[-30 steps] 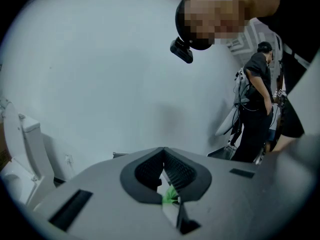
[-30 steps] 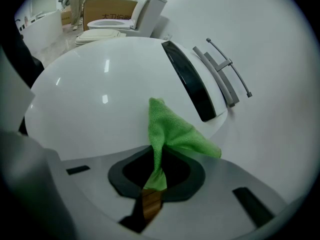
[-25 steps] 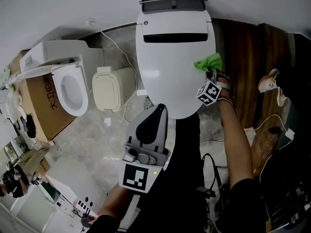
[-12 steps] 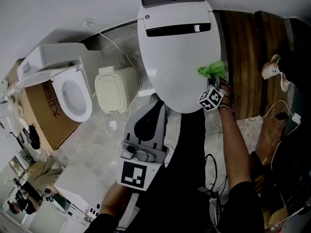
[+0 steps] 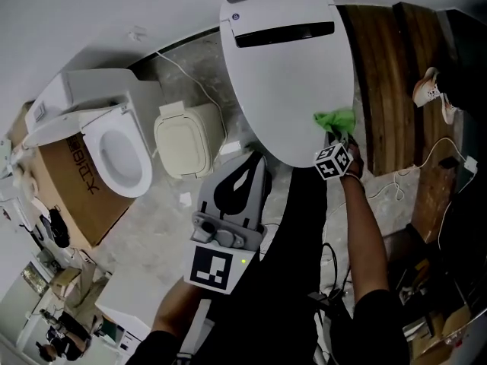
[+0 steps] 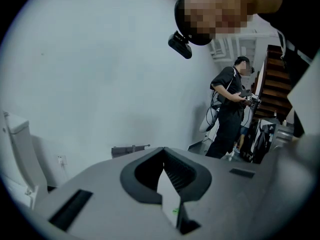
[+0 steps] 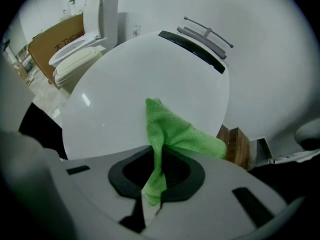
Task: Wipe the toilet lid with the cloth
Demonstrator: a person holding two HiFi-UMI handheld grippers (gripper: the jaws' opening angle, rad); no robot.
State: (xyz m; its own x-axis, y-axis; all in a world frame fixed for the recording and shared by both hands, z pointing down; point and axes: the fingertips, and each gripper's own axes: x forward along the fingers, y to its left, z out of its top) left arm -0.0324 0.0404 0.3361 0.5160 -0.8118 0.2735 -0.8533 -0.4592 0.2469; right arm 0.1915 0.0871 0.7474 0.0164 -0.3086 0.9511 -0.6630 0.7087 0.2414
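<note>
Cloth [image 7: 172,131] between right tool [image 7: 158,152] jaws, on lid [image 7: 150,69]

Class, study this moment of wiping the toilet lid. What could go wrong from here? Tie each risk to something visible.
1. The right gripper pinches only a narrow fold of the cloth, so rubbing may tug it free.
2. The cloth sits at the right edge of the toilet lid; the next stroke could slide off the rim.

Workshop or storeroom, several toilets [image 5: 289,74], cardboard box [image 5: 65,185] on floor
</note>
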